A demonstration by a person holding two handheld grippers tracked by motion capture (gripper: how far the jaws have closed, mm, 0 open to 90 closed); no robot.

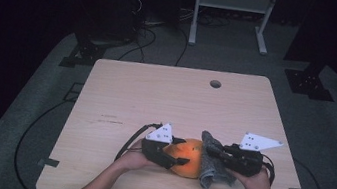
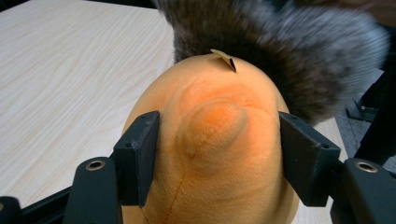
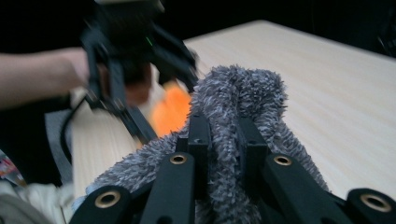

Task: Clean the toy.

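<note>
An orange plush toy (image 1: 190, 159) lies near the table's front edge, and my left gripper (image 1: 179, 151) holds it from the left. In the left gripper view the two pads (image 2: 140, 154) press on either side of the plush (image 2: 210, 116), which has a small tan tag (image 2: 224, 58) on top. A grey fuzzy cloth (image 1: 210, 174) drapes against the plush's right side. My right gripper (image 1: 211, 151) is shut on the cloth. In the right gripper view the jaws (image 3: 224, 135) pinch a fold of the cloth (image 3: 243, 88), with the plush (image 3: 170, 112) and the left gripper (image 3: 135, 70) blurred behind.
The light wooden table (image 1: 156, 97) has a round cable hole (image 1: 215, 84) near its far edge. Cables trail from both grippers off the front. Beyond the table, on the dark floor, stand a white frame (image 1: 231, 13) and black stands.
</note>
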